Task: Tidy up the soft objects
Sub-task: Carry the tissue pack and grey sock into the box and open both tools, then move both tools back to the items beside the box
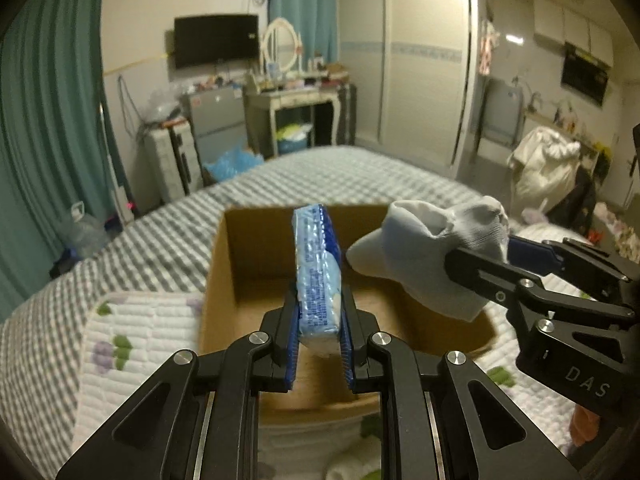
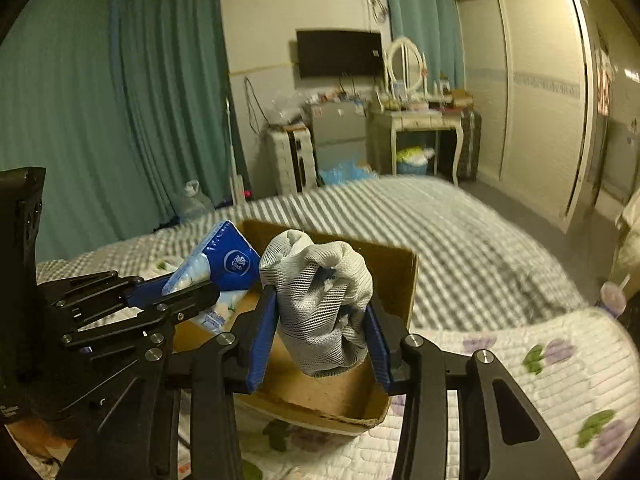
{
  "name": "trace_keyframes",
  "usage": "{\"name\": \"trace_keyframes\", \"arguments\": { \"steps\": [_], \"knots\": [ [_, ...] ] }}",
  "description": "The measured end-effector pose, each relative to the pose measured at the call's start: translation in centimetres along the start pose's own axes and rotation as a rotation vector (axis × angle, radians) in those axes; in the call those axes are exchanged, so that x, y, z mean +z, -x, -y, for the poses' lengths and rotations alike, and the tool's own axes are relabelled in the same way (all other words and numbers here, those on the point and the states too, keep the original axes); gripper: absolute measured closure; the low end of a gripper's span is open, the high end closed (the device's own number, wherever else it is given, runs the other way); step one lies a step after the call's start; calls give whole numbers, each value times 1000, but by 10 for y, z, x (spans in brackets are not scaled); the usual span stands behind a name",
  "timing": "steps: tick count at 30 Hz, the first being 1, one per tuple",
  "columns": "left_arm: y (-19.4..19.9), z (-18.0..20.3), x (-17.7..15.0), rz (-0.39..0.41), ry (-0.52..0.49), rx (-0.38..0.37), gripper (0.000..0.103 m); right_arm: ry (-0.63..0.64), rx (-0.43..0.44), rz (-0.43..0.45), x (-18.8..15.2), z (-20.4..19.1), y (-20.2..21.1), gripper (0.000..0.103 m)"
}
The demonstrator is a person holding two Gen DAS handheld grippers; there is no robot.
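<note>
The cardboard box [image 1: 256,248] stood open-topped on the bed, its brown floor bare where it showed, so the way down into it was free. Above its opening the room was crowded: the left gripper [image 1: 319,330] held a blue tissue pack [image 1: 318,268] upright over the box's near side, and the right gripper [image 2: 320,336] held a bunched grey sock [image 2: 320,304] just beside it, over the box's right part. Pack and sock hung close with only a narrow gap between them. Around the box, the quilted floral cover [image 2: 540,364] lay flat and the checked bedspread [image 1: 340,176] beyond its far wall was open.
</note>
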State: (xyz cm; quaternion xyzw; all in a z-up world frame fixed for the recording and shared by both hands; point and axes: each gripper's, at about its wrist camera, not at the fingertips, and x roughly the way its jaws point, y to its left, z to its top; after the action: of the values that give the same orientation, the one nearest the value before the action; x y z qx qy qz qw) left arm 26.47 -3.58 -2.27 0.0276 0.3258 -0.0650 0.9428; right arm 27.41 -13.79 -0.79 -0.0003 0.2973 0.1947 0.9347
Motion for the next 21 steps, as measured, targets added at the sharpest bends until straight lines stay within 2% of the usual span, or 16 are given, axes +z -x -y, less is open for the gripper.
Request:
{"name": "trace_keyframes", "arguments": {
  "steps": [4, 10, 12, 14, 16, 21],
  "knots": [
    [-8, 7, -8, 4, -55, 23, 87, -23, 18, -34, -12, 15, -20, 62],
    [8, 13, -2, 76, -85, 55, 81, -25, 19, -39, -25, 19, -20, 59],
    [13, 11, 4, 68, -74, 76, 68, -25, 3, -35, -21, 20, -16, 55],
    [26, 8, 8, 79, -47, 90, 33, -27, -5, -25, -19, 19, -7, 47],
    [43, 6, 11, 124, -34, 119, 20, -28, -13, -8, -14, 17, 9, 40],
    [98, 5, 19, 190, -39, 137, 18, 9, -49, 48, 3, 6, 64, 35]
  ]
}}
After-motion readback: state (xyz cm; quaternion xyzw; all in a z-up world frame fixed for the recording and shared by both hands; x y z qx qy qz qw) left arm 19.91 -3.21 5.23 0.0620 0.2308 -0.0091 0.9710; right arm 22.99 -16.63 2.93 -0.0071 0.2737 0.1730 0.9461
